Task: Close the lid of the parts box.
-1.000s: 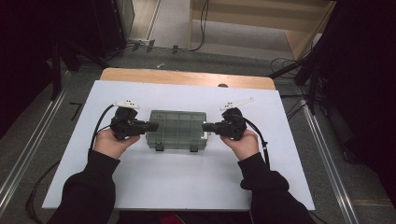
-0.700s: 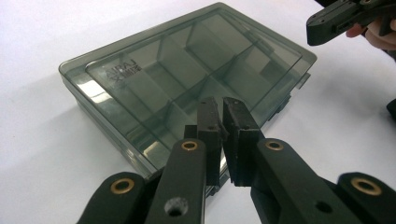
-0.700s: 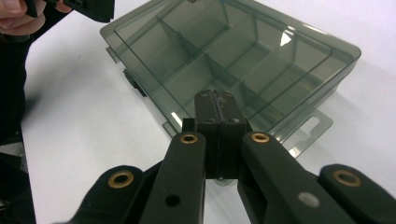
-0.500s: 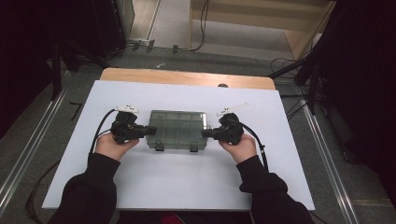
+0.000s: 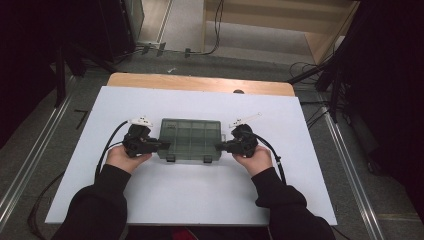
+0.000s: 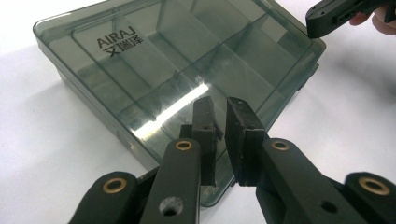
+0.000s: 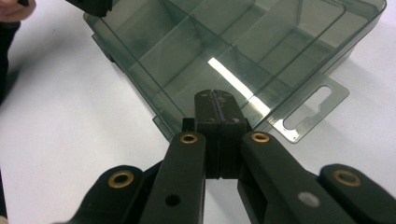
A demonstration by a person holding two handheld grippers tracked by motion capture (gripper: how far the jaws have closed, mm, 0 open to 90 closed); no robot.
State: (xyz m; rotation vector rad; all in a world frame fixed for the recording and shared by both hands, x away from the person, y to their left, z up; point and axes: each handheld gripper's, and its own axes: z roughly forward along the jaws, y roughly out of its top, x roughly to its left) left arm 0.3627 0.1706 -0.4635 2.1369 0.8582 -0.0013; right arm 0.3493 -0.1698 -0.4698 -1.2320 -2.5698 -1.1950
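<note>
High view: a smoky transparent compartment box [image 5: 190,140] lies mid-frame on the white worktop [image 5: 200,200], with the left hand-held gripper [image 5: 162,146] and right hand-held gripper [image 5: 220,146] at its two ends.

Left gripper view: jaws slightly spread over the closed lid; the compartments look empty.

Right gripper view: jaws pressed together at the box's edge, a hang tab [image 7: 310,112] at centre right.

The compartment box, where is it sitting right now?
In the high view the compartment box lies flat mid-table on the white board, between the left gripper at its left end and the right gripper at its right end.
</note>
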